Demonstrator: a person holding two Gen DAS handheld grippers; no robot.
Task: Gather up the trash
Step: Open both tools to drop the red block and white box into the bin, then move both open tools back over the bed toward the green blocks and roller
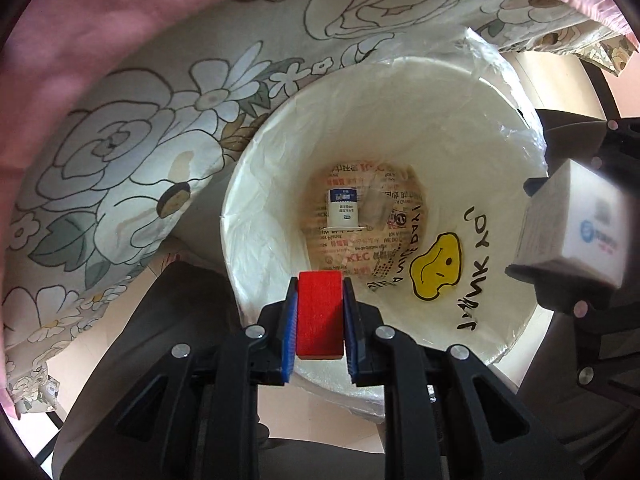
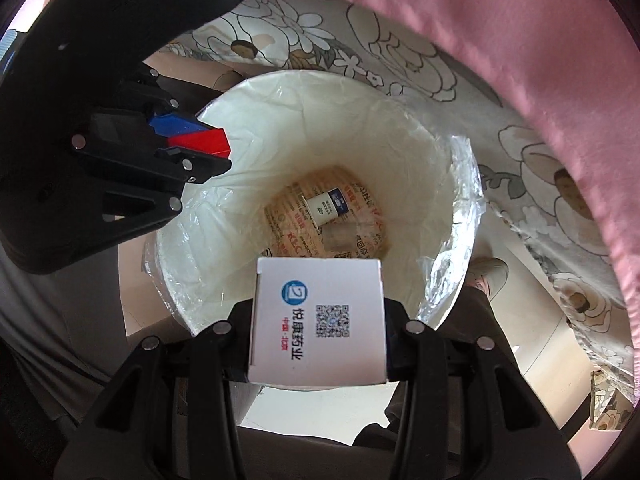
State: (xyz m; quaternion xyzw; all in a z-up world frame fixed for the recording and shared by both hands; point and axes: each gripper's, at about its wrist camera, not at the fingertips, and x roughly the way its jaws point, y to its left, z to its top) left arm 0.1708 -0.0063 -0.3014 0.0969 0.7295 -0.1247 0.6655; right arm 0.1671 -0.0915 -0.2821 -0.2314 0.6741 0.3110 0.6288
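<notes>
We saw both tongs pointing down over a white bin (image 1: 280,160) lined with a clear bag (image 2: 460,216), its mouth filling the middle of each view.

The left tongs (image 1: 319,320) pinched a red block (image 1: 320,312) between blue pads (image 1: 290,336); the block was plain, matte and rectangular, low in the centre of the left view, over the bin's near rim. In the right view the same block (image 2: 204,142) showed at the left, over the bin's edge.

The right tongs (image 2: 318,324) pinched a white box (image 2: 320,320) by its two sides. Its top face bore a round blue logo, a black QR code, and dark and red Chinese print. It sat low in the centre of the right view, over the bin's near rim, and appeared blurred at the right edge of the left view (image 1: 576,224).

At the bin's bottom lay a printed KFC paper (image 1: 352,256) with a small white-and-blue box (image 1: 343,208) on it. The bag carried a yellow smiley (image 1: 436,266) and black lettering.

A floral sheet (image 1: 140,140) and pink cloth (image 1: 100,20) lay beyond the bin.
</notes>
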